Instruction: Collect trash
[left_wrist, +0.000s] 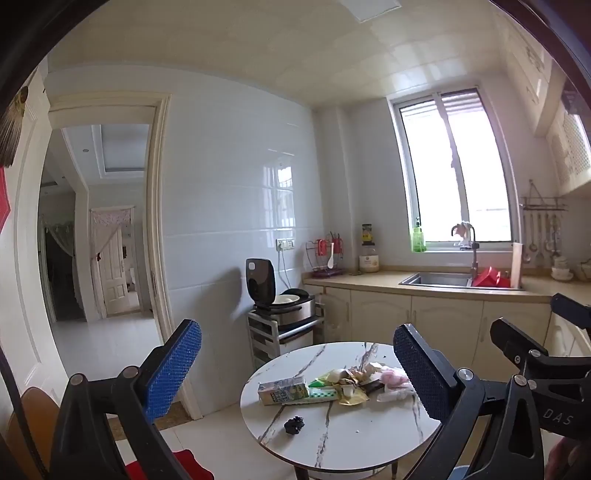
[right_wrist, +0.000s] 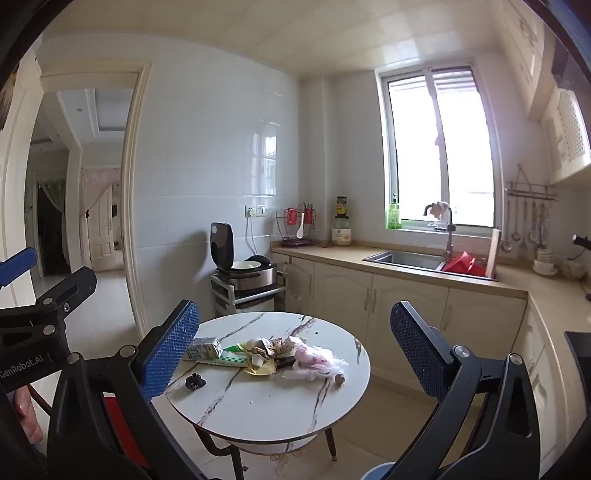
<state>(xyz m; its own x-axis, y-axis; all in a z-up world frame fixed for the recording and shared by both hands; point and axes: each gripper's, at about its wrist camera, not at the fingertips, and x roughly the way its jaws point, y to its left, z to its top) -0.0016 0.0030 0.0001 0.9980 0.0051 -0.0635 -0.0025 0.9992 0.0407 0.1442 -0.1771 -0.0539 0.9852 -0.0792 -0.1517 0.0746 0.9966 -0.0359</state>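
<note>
Both tools gape wide — left tool (left_wrist: 295, 373), right tool (right_wrist: 291, 350) — side by side.

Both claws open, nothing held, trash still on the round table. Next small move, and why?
Probably bring the right claw forward and down toward the trash pile on the round table. Both claws, including the left claw, are open, empty and well short of the table. The milk carton at the pile's edge looks like the easiest first grab.
</note>
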